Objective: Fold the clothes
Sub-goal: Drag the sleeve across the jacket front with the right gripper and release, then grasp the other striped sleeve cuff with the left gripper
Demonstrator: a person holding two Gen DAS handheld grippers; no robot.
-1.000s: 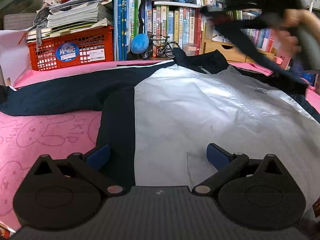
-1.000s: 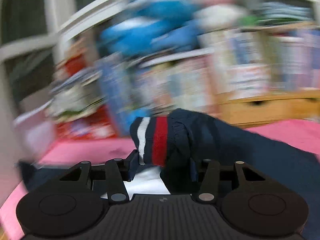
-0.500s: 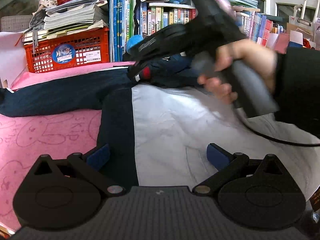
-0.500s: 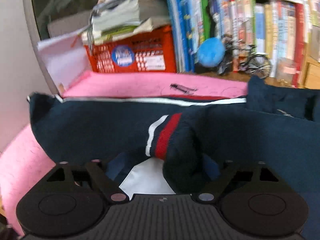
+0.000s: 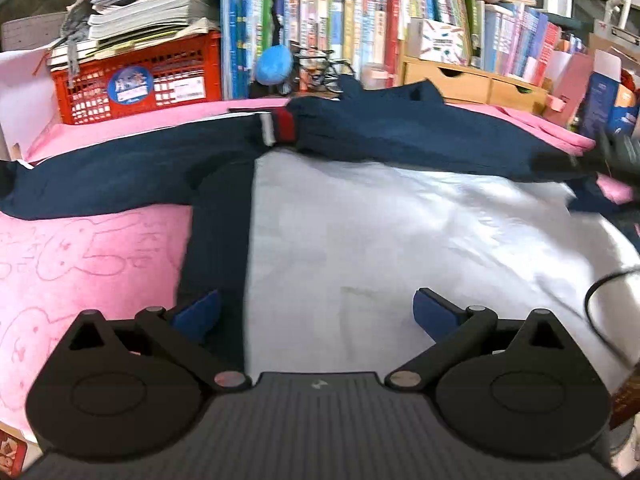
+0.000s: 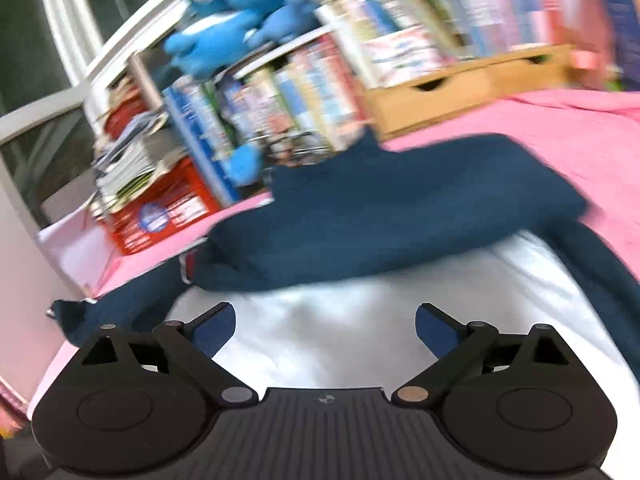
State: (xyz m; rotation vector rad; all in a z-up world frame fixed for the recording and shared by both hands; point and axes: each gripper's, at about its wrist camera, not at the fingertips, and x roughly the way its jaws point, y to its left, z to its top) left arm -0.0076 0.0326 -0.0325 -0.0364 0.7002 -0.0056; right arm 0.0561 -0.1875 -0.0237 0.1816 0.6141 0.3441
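Observation:
A jacket with a white body (image 5: 400,232) and navy sleeves lies flat on the pink blanket (image 5: 80,248). One navy sleeve (image 5: 400,136) is folded across the upper chest; its red and white cuff (image 5: 278,128) rests near the left shoulder. The other navy sleeve (image 5: 100,180) stretches out to the left. My left gripper (image 5: 316,314) is open, low over the jacket's hem. My right gripper (image 6: 325,330) is open and empty above the white body (image 6: 340,320), with the folded sleeve (image 6: 400,216) ahead of it. The right wrist view is blurred.
A red crate (image 5: 136,76) with stacked papers stands at the back left. A row of books (image 5: 360,28), a wooden drawer box (image 5: 472,80), a blue ball (image 5: 274,68) and a toy bicycle (image 5: 324,70) line the back edge. Boxes (image 5: 604,96) stand at the right.
My right gripper let go of the sleeve cuff, opened and pulled back to the right. The sleeve now lies folded across the chest. My left gripper has stayed in place.

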